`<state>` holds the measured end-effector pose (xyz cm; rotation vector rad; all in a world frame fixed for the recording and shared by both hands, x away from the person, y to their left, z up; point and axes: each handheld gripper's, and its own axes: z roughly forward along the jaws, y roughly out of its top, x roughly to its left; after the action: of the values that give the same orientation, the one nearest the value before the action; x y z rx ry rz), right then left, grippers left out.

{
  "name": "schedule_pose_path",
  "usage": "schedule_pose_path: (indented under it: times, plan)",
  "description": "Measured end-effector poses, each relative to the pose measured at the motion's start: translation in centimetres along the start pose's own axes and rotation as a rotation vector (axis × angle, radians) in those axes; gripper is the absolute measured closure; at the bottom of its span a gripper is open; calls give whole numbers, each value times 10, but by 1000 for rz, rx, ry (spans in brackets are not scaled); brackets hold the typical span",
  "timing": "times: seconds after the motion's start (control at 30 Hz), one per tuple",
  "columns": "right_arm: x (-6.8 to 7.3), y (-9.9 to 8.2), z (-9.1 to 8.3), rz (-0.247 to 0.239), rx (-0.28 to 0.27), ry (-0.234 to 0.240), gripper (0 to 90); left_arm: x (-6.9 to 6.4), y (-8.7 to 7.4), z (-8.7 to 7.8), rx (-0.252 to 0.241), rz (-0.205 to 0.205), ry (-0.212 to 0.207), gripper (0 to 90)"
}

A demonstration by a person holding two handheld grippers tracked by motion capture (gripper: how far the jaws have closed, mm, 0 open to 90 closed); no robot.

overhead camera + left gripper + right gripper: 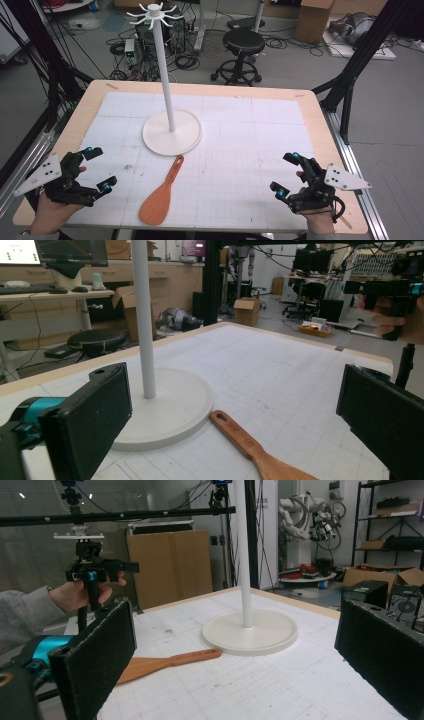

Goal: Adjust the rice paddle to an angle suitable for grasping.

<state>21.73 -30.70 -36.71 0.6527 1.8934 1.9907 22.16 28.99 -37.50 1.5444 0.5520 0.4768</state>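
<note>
open mat either side of wooden spatula [161,194], white stand [171,131] blocking just beyond its handle

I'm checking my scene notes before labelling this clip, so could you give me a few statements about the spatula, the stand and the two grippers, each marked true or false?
1. The wooden spatula lies flat on the table. True.
2. The spatula hangs from a hook at the top of the white stand. False: it lies on the white mat in front of the stand's round base, and the hooks are bare.
3. The left gripper has its jaws open with nothing between them. True.
4. The right gripper is shut on the spatula's handle. False: its jaws stand open and empty, well off to the spatula's right.
5. The spatula's handle end points toward the stand. True.
</note>
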Motion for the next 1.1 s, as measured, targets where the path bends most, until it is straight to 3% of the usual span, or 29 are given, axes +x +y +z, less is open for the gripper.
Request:
schedule_pose_path:
  times: [0.23, 0.3, 0.33, 0.47, 0.57, 0.6, 0.63, 0.67, 0.83, 0.87, 0.93, 0.97, 1.0, 1.1]
  plan:
    - [-1, -3, 2, 15, 17, -15, 21, 0, -1, 1, 17, -23, 8, 18]
    - [-1, -4, 2, 22, 25, -18, 21, 0, -1, 2, 29, -31, 5, 76]
    - [-2, -5, 2, 25, 31, -19, 21, -1, 0, 2, 59, -30, 2, 107]
    - [-2, -7, 4, 21, 43, -23, 21, -2, 0, 3, 77, -31, -4, 184]
    - [-3, -8, 5, 22, 50, -25, 21, -4, 1, 5, 91, -2, -1, 347]
    - [-3, -8, 5, 22, 50, -25, 21, -5, 0, 5, 95, 7, -1, 347]
    - [-3, -9, 5, 20, 54, -24, 21, -6, 0, 5, 100, 11, -3, 432]
    - [-3, -9, 5, 20, 54, -24, 21, -6, -1, 5, 108, 13, -4, 432]
    - [-3, -10, 6, 21, 62, -23, 21, -7, -5, 4, 138, 29, 5, 669]
    - [-3, -10, 6, 21, 62, -23, 21, -7, -5, 4, 131, 28, 2, 669]
    - [-3, -11, 7, 21, 65, -22, 21, -9, -3, 4, 121, 37, -6, 775]
    - [-3, -11, 7, 21, 65, -22, 21, -11, -3, 4, 120, 49, -9, 775]
    - [-3, -11, 8, 25, 71, -21, 21, -14, -3, 4, 119, 75, -12, 840]
    - [-2, -11, 9, 22, 74, -15, 21, -15, -3, 5, 124, 89, -18, 890]
